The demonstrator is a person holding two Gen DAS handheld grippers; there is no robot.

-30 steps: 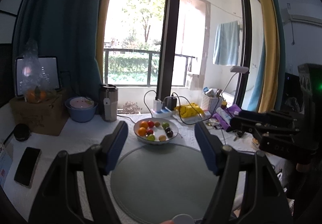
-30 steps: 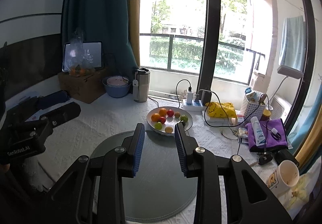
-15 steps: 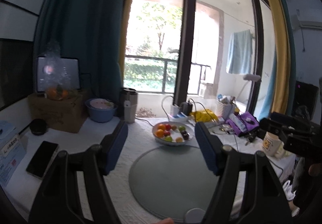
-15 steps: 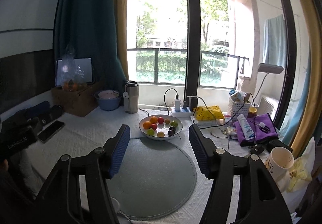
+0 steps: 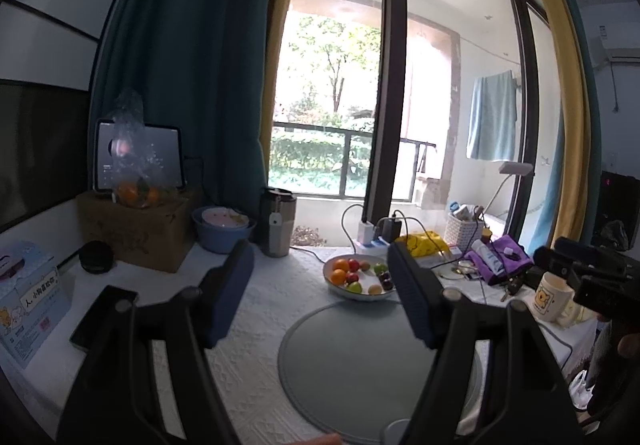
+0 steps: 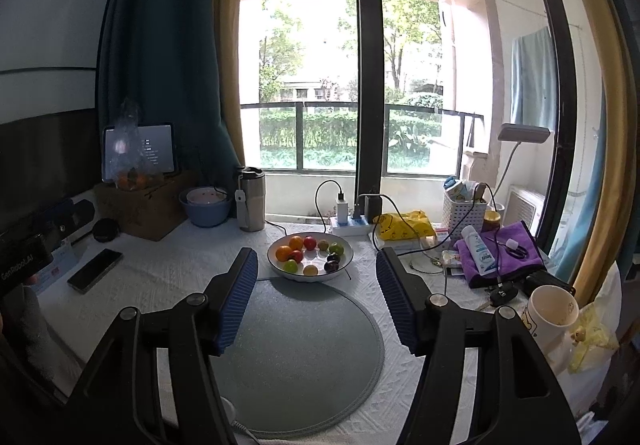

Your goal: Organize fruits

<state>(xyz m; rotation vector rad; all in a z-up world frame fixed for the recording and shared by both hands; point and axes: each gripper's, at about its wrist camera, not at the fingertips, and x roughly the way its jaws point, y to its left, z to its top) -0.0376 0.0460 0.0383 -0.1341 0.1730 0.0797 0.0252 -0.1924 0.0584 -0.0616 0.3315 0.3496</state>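
Looking through left wrist view: left gripper [image 5: 320, 285], ribbed blue pads, jaws parted wide, holding nothing. Ahead and right of it, shallow white ceramic bowl of mixed fruits [image 5: 357, 280], glossy rounds. Below, round grey-green glass mat [image 5: 352, 357] on white embossed tablecloth [image 5: 256, 325].

Right wrist view: right gripper [image 6: 316, 285] apart, empty. Bowl straight ahead between the pads; brushed steel tumbler [image 6: 251, 199] ahead-left, balcony window behind.

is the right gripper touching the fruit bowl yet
Apart. The right wrist view shows the right gripper open and empty above the round mat, with bare mat between it and the fruit bowl.
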